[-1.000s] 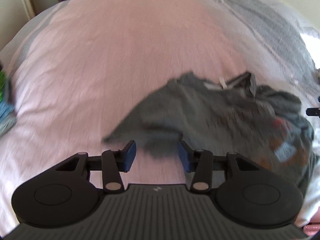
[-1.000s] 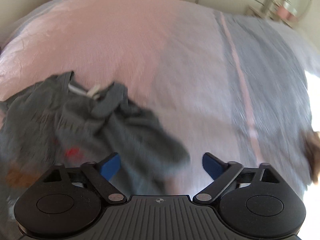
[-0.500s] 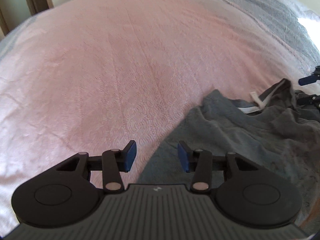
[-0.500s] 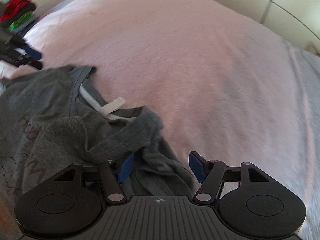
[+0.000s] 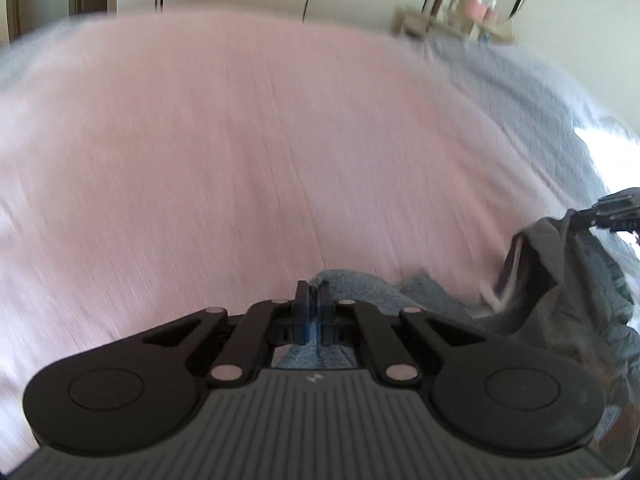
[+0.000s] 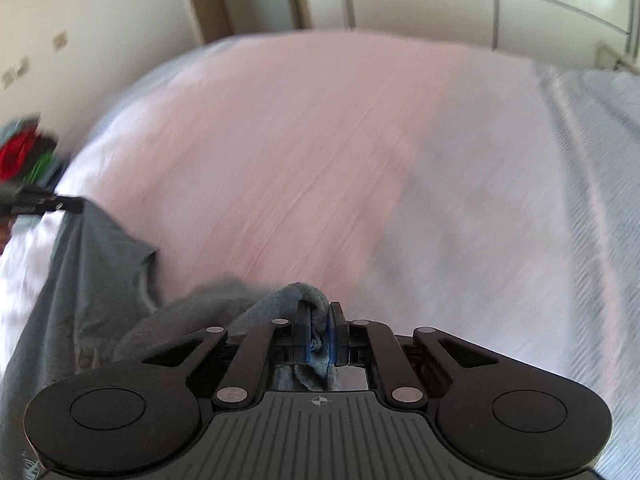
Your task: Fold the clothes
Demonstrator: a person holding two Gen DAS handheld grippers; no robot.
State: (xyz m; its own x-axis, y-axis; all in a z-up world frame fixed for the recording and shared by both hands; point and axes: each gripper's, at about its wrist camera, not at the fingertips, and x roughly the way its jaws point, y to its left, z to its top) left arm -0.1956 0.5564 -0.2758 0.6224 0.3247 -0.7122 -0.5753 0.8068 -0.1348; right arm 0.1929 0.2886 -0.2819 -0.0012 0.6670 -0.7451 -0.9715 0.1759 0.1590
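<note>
Both views blurred; grey garment [image 5: 568,304] cut off at right. Left gripper [image 5: 313,294] and right gripper [image 6: 319,312], earlier apart, now clamp its fabric over the bedspread [image 5: 240,160].

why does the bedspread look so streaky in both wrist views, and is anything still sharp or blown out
Left wrist view: motion blur smears the pink bedspread, the left gripper stays sharp, and sunlight blows out a patch at the right edge. Right wrist view: the same smear, the right gripper and the pinched grey shirt stay crisp; fisheye bends the wardrobe lines.
</note>
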